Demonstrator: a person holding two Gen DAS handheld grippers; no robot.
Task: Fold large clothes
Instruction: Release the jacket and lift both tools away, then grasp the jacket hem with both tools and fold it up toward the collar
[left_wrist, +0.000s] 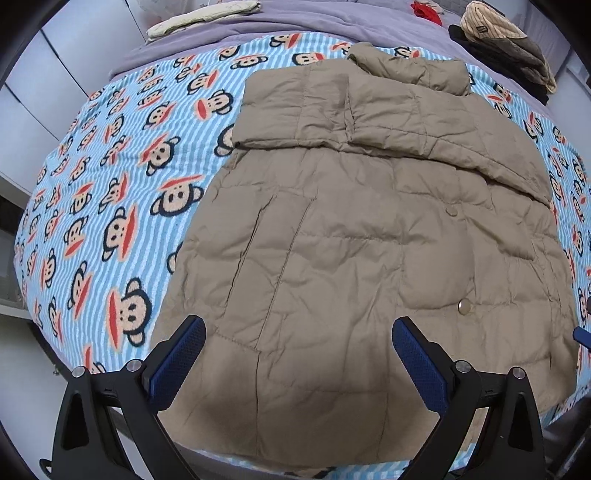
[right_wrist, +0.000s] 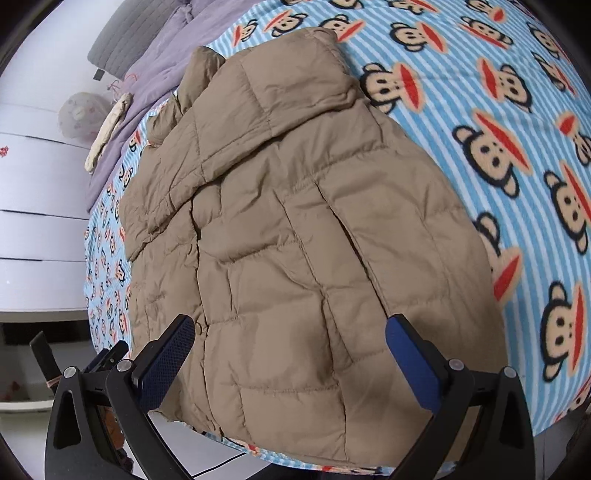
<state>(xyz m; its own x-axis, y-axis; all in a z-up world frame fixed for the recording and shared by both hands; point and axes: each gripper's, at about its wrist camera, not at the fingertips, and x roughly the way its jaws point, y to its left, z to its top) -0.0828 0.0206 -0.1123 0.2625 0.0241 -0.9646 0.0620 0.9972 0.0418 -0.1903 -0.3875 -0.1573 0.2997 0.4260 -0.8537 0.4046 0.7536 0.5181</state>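
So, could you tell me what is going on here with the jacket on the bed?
A person is folding a tan puffer jacket that lies on a monkey-print blanket, using a handheld gripper in each hand. Both sleeves are already folded in across the chest. The left gripper and the right gripper both hang open above the jacket's hem, holding nothing. The lengthwise fold is not yet done. A pile of other clothes sits at the far end of the bed.

One jacket (left_wrist: 351, 240) on the bed, two snaps (left_wrist: 464, 306) showing on it. Past its collar: one cream bundle (left_wrist: 203, 16), one red thing (left_wrist: 424, 9), one clothes pile (left_wrist: 506, 48). Two claws (left_wrist: 297, 354).
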